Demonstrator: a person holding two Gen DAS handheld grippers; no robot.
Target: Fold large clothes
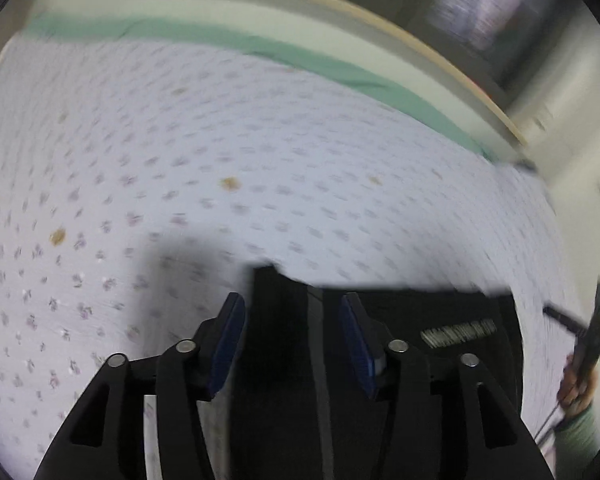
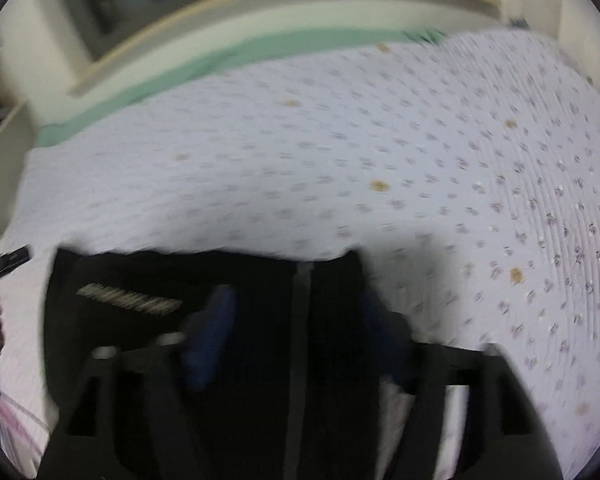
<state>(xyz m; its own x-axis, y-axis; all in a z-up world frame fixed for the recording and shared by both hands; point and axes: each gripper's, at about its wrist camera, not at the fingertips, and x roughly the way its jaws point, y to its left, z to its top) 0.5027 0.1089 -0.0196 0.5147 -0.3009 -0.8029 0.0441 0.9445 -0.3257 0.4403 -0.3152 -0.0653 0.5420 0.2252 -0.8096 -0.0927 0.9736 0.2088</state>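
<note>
both claws (image 1: 292,340) (image 2: 296,332) spread over black garment (image 1: 420,320).

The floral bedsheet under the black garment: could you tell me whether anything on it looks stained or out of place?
Yes: the white floral-print bedsheet carries several brownish-yellow spots, scattered irregularly unlike the regular purple print. The black garment shows nothing odd; blur hides finer detail.

A black garment (image 1: 440,320) with a pale printed label lies flat on the floral bedsheet (image 1: 260,160).
</note>
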